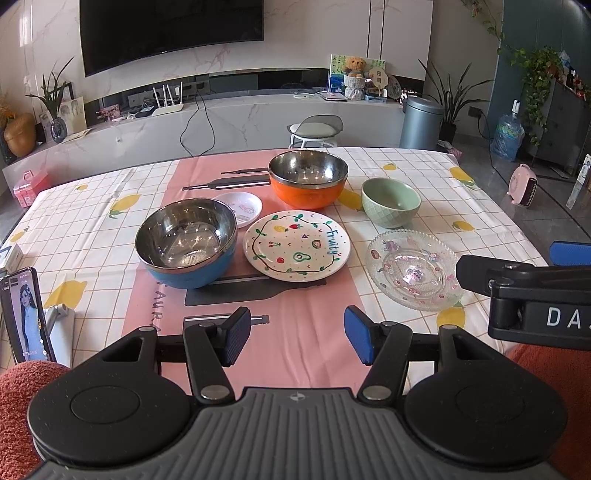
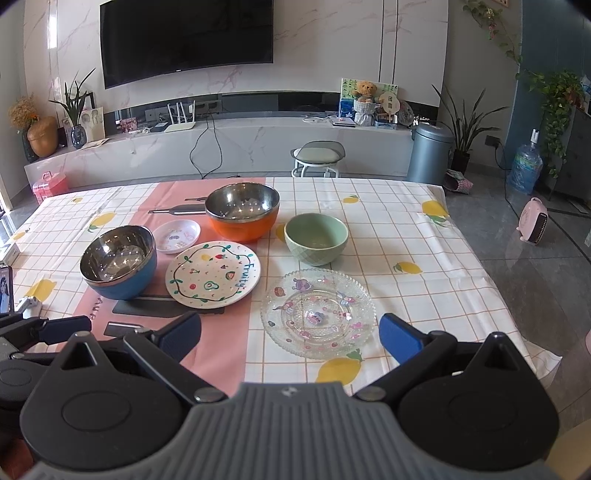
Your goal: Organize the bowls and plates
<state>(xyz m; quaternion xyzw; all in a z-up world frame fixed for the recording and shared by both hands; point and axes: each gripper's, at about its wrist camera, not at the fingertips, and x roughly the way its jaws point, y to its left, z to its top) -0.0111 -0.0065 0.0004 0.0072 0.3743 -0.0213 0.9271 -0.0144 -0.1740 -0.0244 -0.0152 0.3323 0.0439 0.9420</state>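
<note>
Both claws hang open over the near edge of the table [image 2: 424,229] with nothing between the pads. Left gripper [image 1: 293,336] sits above the pink strip of the tablecloth [image 1: 317,332], blue pads apart. Right gripper [image 2: 290,338] stands wider, its jaws flanking the near rim of the glass plate [image 2: 317,312] in the right wrist view (touching or not, cannot tell). Part of the right gripper also shows at the right side of the left wrist view.

Near the left edge a phone [image 1: 26,314] stands upright on a white stand, screen lit.

Glass plate lies nearest, on the white checked part, toward the near right. Just beyond the left gripper, on the pink strip, sits the blue bowl [image 1: 186,243], steel inside, empty. Just beside it to the right lies the white fruit plate [image 1: 295,245], flat. Behind and between these two sits a small pink dish [image 1: 240,208], close to both. Green bowl [image 1: 390,202] stands beyond the glass plate, apart from it, upright and empty. Orange bowl [image 1: 308,182], steel-lined, is farthest, toward the far edge, near the green bowl but not touching it.

Past the table: a stool [image 1: 314,131], a grey bin [image 1: 421,122], a wall TV [image 1: 170,29].
</note>
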